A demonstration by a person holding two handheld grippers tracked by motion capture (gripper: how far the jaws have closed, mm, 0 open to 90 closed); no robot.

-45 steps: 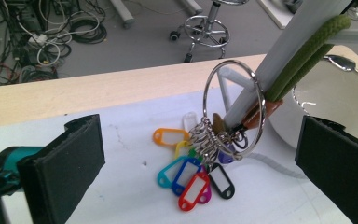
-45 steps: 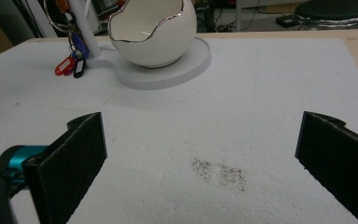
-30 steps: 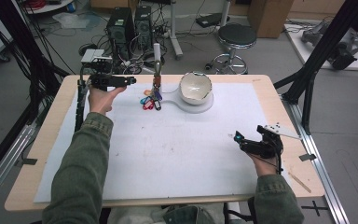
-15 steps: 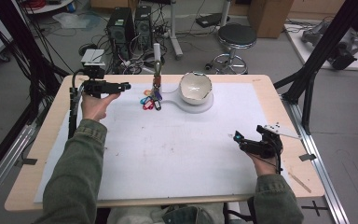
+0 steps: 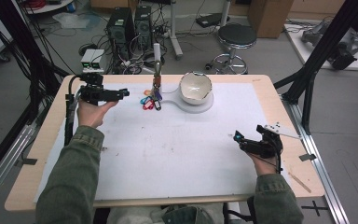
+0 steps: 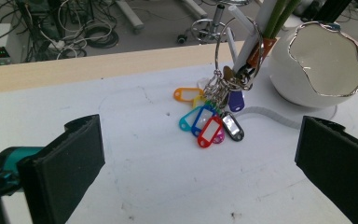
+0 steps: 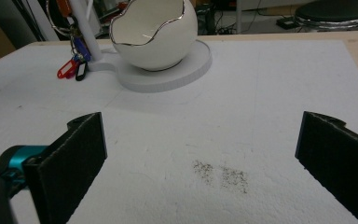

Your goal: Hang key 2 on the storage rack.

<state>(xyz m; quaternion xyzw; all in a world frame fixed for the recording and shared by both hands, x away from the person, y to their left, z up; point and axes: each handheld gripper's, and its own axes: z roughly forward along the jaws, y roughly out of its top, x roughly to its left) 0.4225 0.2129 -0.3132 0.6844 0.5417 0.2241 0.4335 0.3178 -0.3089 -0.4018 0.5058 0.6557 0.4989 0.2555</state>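
A bunch of keys with coloured tags (image 5: 151, 101) hangs by a metal ring from a white post (image 5: 157, 60), its tags resting on the white sheet. Beside it, a white egg-shaped bowl (image 5: 196, 87) with a silver rim sits on a round white base (image 5: 204, 106). My left gripper (image 5: 125, 94) is open at the far left, pointing at the keys from a short way off. In the left gripper view the keys (image 6: 212, 122) and bowl (image 6: 324, 70) lie ahead of the wide-apart jaws. My right gripper (image 5: 237, 138) is open near the right front, holding nothing. The bowl (image 7: 154, 32) lies far ahead of it.
A white sheet (image 5: 168, 149) covers the wooden table (image 5: 51, 140). A small white card (image 5: 282, 129) lies at the right edge. Dark specks (image 7: 221, 173) mark the sheet before the right gripper. Behind the table stand computer towers (image 5: 130, 23) and a stool (image 5: 235, 37); black struts (image 5: 307, 79) rise at the right.
My left gripper has drawn back a little toward the person and to the left, away from the keys. The right gripper has stayed in place.
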